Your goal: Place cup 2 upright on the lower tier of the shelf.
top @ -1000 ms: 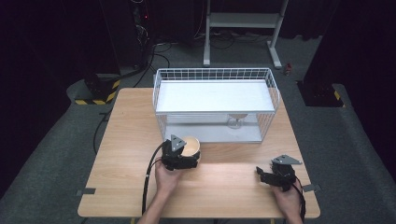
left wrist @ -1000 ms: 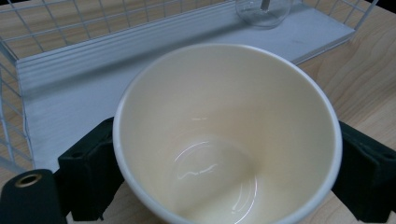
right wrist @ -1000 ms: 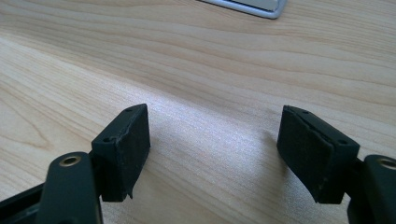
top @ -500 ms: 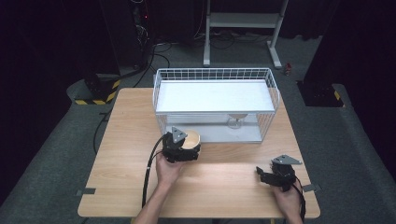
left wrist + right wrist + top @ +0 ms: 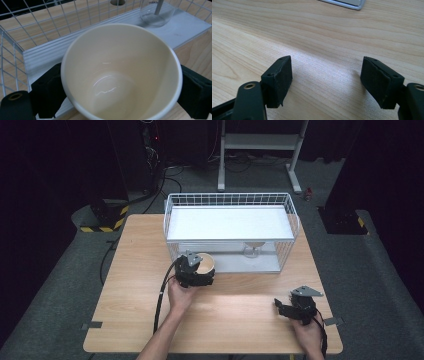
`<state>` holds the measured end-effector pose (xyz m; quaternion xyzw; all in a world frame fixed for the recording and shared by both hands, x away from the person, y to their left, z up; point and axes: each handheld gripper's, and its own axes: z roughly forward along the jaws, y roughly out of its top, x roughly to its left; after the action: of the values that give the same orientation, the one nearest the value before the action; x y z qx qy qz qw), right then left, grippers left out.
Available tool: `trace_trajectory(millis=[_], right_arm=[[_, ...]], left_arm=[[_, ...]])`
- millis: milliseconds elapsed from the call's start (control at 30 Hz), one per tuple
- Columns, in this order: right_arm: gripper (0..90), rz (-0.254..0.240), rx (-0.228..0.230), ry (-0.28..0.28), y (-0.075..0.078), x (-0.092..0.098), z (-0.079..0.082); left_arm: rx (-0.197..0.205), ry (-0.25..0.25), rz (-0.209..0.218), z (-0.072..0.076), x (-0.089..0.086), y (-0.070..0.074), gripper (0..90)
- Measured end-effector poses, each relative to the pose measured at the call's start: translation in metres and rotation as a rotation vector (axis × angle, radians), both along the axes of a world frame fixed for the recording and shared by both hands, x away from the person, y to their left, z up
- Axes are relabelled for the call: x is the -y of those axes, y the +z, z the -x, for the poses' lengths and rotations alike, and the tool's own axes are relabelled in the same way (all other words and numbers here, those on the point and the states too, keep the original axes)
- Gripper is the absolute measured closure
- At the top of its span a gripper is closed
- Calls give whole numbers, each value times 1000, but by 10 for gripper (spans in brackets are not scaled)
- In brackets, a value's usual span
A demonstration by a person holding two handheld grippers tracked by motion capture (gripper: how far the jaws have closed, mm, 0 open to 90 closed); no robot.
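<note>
Beside rack (image 5: 230,222), left gripper (image 5: 200,270) level

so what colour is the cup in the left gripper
Cream, glossy inside; the cup shows best in the left gripper view.

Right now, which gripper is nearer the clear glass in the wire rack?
Left. The left gripper, holding the cream cup, sits by the rack's front; the glass is close. The right gripper rests near the table's front edge.

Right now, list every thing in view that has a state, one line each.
Cream cup: upright, empty, clamped between the left gripper's jaws at the rack's front edge.
Left gripper: shut on the cup.
Right gripper: open, nothing between its jaws, low over the table.
Wire rack: standing on the table.
Glass: upright on the rack's lower shelf.
</note>
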<state>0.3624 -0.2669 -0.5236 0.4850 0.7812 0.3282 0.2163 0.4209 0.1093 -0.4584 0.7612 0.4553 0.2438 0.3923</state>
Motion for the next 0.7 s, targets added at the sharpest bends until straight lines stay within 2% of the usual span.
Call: trace_trajectory(millis=[100, 233, 400, 700], right_arm=[[257, -3, -3, -3, 0, 0, 0], [257, 0, 0, 0, 0, 0, 0], [257, 0, 0, 0, 0, 0, 0], [257, 0, 0, -1, 0, 0, 0]], left_arm=[[-5, 22, 23, -4, -3, -2, 99], [-15, 34, 21, -9, -5, -5, 99], [-10, 53, 25, -13, -6, -8, 99], [11, 54, 20, -16, -6, -10, 99]])
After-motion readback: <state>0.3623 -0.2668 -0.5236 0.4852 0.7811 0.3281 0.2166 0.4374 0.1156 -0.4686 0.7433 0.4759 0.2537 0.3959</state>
